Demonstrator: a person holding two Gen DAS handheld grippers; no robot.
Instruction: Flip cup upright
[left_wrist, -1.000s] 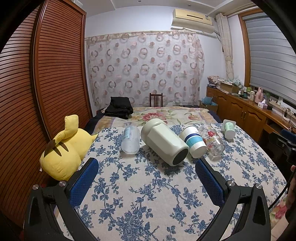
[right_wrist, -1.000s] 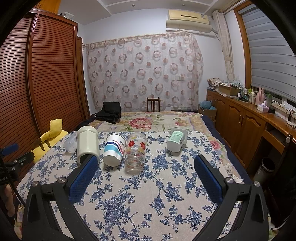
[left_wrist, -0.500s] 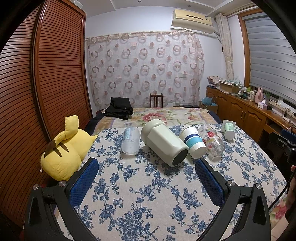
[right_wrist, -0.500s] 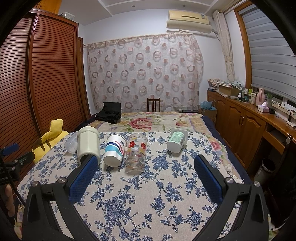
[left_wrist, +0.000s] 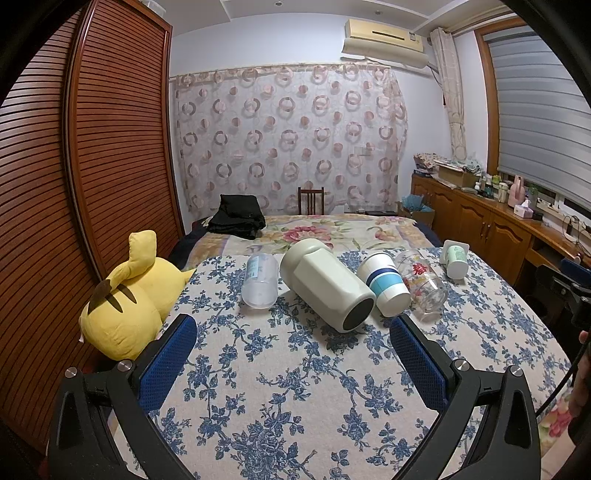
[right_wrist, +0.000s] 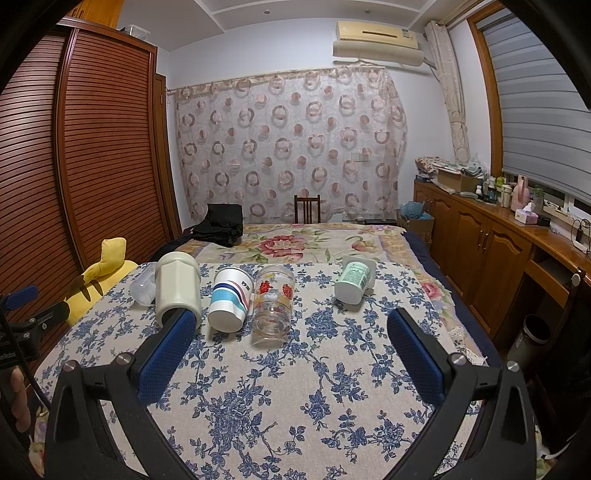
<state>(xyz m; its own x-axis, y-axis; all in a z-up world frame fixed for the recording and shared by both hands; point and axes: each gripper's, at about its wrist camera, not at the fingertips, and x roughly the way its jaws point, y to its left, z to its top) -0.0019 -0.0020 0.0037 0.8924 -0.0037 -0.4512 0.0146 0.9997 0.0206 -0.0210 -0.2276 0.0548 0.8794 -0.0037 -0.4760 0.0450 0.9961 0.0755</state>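
Several cups lie on their sides in a row on the floral-cloth table (left_wrist: 280, 387). From left: a frosted plastic cup (left_wrist: 259, 279), a large cream mug (left_wrist: 325, 284), a striped paper cup (left_wrist: 384, 284), a clear glass with red print (left_wrist: 421, 282), and a small green-labelled cup (left_wrist: 455, 260). They also show in the right wrist view: cream mug (right_wrist: 178, 286), paper cup (right_wrist: 231, 299), glass (right_wrist: 273, 304), green cup (right_wrist: 354, 283). My left gripper (left_wrist: 293, 339) is open and empty, short of the mug. My right gripper (right_wrist: 291, 336) is open and empty, short of the glass.
A yellow plush toy (left_wrist: 127, 306) lies at the table's left edge. A bed (left_wrist: 332, 230) with a black bag (left_wrist: 238, 218) is behind the table. Wooden wardrobe doors (left_wrist: 74, 184) stand on the left, and low cabinets (right_wrist: 480, 236) on the right.
Almost nothing has changed. The right gripper view has shifted very slightly; both grippers stay open and the cups have not moved.
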